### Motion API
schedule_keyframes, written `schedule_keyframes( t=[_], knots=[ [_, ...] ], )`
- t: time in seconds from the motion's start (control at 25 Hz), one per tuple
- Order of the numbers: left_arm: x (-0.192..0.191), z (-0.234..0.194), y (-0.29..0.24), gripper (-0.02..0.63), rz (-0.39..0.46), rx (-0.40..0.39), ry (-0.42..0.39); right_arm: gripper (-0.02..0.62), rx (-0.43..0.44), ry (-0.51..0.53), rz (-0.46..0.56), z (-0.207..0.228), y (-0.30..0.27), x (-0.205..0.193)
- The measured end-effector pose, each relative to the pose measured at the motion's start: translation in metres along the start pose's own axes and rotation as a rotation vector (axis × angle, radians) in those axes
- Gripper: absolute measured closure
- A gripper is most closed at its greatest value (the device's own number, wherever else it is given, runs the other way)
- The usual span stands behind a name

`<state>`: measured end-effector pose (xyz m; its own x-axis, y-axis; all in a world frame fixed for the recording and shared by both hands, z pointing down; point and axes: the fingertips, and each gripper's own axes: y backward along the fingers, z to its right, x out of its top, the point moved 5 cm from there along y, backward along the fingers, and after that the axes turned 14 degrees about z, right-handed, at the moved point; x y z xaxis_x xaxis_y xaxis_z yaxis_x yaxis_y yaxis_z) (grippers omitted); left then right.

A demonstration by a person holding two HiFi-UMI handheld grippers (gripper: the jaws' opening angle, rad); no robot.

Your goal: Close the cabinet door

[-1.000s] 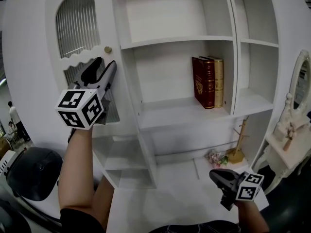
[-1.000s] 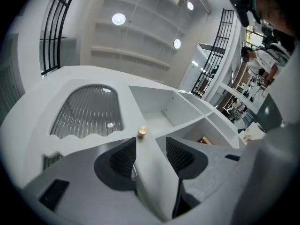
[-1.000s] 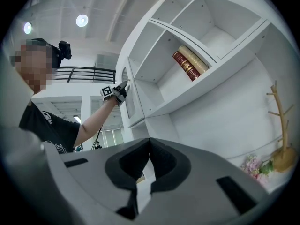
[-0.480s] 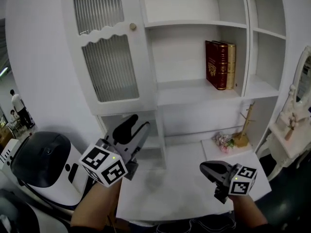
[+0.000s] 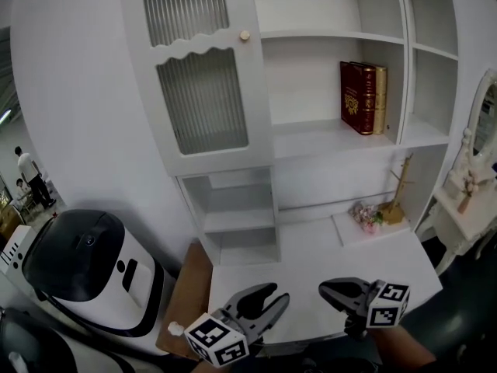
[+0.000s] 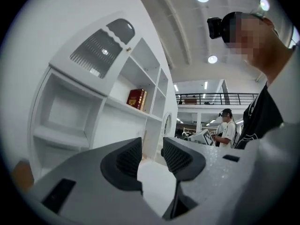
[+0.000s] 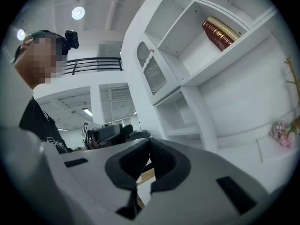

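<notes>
The white cabinet door (image 5: 203,84) with ribbed glass panes and a small brass knob (image 5: 245,35) lies flush over the upper left compartment. It also shows in the left gripper view (image 6: 101,50) and in the right gripper view (image 7: 152,71). My left gripper (image 5: 272,295) hangs low at the desk's front edge, far below the door. Its jaws are closing, with a gap and nothing between them (image 6: 152,146). My right gripper (image 5: 323,287) is beside it, its tips together on nothing (image 7: 149,144). Two books (image 5: 363,97) stand on the open shelf.
A white desk top (image 5: 326,243) spreads below the shelves, with a bunch of flowers (image 5: 365,214) and a wooden stand (image 5: 396,196) at its back right. A black-and-white machine (image 5: 85,263) sits at the left, and a brown board (image 5: 190,298) lies beside the desk. A white vanity (image 5: 474,185) stands at the right.
My left gripper has left the door and dropped to the desk's front edge, rolling as it went. The door has swung flush to the cabinet. The right gripper has shifted a little left.
</notes>
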<state>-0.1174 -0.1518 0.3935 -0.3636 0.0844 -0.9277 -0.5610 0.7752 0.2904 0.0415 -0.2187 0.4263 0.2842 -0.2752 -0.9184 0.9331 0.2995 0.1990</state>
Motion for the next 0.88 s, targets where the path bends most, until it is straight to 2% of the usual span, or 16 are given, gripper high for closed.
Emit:
schedule_keyframes(
  t=[0.16,0.28,0.44,0.72,0.88],
  knots=[
    [-0.033,0.013,0.029,0.502,-0.04,0.043,0.082,0.589,0.027,-0.009,-0.01,-0.03,0.001,-0.017],
    [-0.04,0.031,0.047,0.536,-0.02,0.038,0.142,0.589,0.048,-0.004,-0.007,-0.053,0.006,-0.023],
    [-0.045,0.052,0.063,0.598,-0.049,-0.006,0.08,0.589,0.051,0.003,-0.014,-0.071,0.02,-0.034],
    [-0.036,0.073,0.07,0.601,-0.044,0.003,0.011,0.589,0.063,0.03,0.011,-0.09,0.026,-0.03],
    [-0.03,0.078,0.072,0.601,-0.038,0.003,0.02,0.589,0.078,0.032,0.01,-0.098,0.025,-0.031]
  ],
)
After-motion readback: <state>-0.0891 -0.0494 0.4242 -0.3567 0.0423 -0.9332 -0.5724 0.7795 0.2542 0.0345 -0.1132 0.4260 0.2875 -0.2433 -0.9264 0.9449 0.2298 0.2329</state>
